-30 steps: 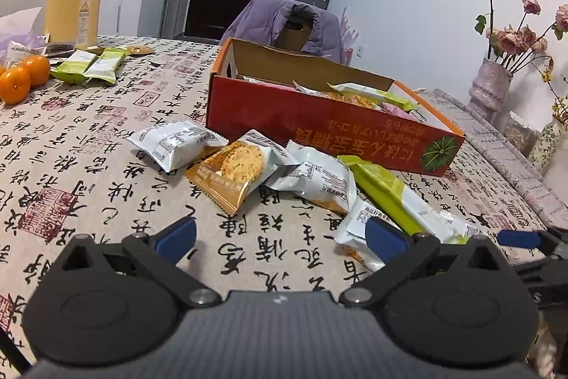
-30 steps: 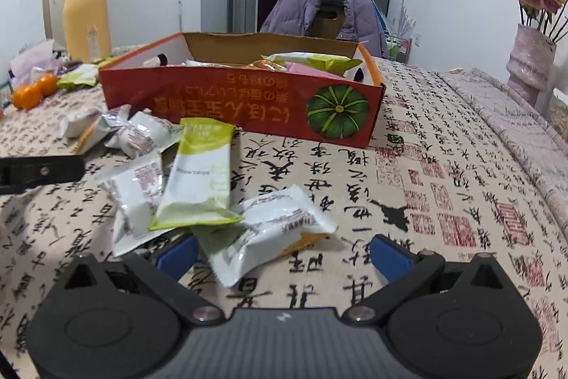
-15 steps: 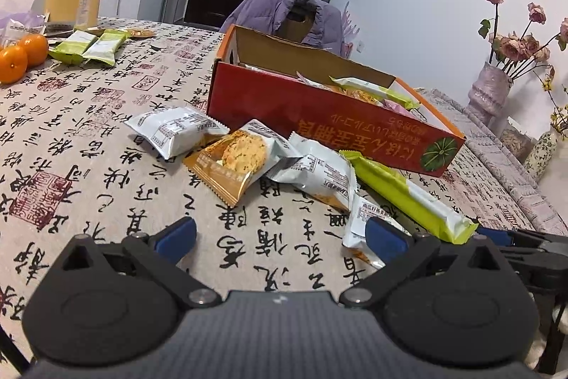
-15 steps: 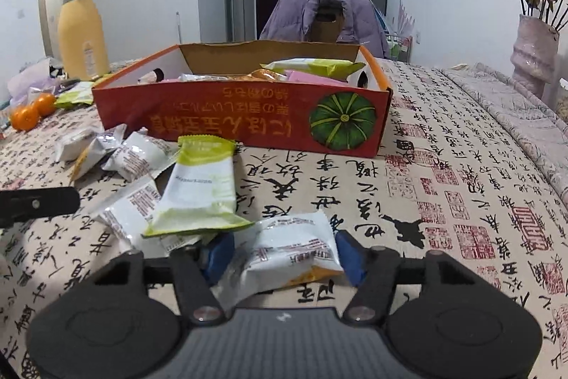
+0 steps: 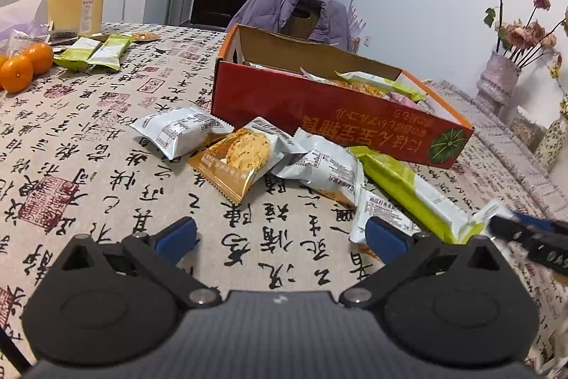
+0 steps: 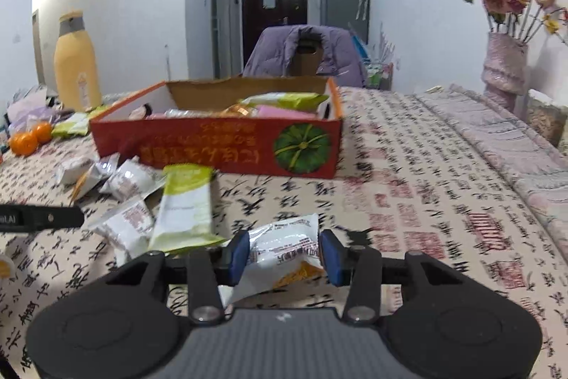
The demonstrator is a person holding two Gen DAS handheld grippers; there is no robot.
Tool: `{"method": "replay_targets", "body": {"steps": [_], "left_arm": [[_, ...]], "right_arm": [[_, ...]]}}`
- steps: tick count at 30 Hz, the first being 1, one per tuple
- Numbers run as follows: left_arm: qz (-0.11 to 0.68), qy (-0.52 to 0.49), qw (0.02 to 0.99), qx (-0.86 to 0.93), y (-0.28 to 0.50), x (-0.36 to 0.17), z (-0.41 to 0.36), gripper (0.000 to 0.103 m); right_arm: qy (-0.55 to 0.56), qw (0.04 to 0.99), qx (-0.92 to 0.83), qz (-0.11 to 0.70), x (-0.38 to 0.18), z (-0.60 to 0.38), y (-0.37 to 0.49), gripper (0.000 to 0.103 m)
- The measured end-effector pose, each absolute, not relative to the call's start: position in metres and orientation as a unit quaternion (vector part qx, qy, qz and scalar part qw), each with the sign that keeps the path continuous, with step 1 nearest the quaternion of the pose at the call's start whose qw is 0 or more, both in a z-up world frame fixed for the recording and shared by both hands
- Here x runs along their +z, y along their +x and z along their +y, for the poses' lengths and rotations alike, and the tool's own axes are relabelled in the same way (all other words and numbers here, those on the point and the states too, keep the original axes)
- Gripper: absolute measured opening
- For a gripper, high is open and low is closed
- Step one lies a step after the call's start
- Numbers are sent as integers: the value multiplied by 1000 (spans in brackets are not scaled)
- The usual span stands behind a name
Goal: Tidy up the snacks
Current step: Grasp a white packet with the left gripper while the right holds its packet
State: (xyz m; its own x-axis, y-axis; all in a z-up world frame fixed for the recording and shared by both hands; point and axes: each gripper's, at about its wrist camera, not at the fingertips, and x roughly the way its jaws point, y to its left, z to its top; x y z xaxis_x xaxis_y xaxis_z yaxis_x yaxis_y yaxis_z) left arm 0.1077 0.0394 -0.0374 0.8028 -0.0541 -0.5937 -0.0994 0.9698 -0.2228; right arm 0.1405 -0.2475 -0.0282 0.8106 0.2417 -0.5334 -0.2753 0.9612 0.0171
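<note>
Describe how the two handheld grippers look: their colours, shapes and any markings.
Both look the same. The left gripper and right gripper have a dark grey ribbed body, two round black housings, black link arms with silver pivot screws, and blue pads on the fingers. A small white mark sits at the body's top centre. No sleeve or cable shows.

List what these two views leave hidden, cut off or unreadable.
- Box contents: both views, the near wall hides the lower layers.
- Held packet print: right wrist view, blurred; the right tool covers its sides.
- White packet: left wrist view, partly behind the left tool's finger.
- Vase flowers: cut off by the edge.
</note>
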Motion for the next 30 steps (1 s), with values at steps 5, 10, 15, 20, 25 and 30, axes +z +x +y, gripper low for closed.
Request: {"method": "replay_targets", "body": {"steps": [5, 10, 15, 20, 25, 30], "left_arm": [[317, -97, 943, 8, 108, -33, 27, 103], [310, -43, 950, -15, 111, -25, -6, 103], [330, 13, 943, -38, 123, -27, -41, 103], [353, 43, 934, -32, 136, -40, -61, 103], [356, 45, 933, -32, 147, -42, -68, 103], [358, 37, 932, -42, 150, -43, -71, 101]], "right_arm": [[-16, 958, 114, 263, -22, -267, 137, 43], [3, 961, 106, 255, -20, -283, 135, 43], [8, 960, 117, 254, -21, -286, 133, 43], [15, 958, 127, 256, -24, -289, 131, 43], [21, 956, 136, 258, -27, -291, 129, 44], [25, 955, 140, 259, -28, -292, 127, 44]]}}
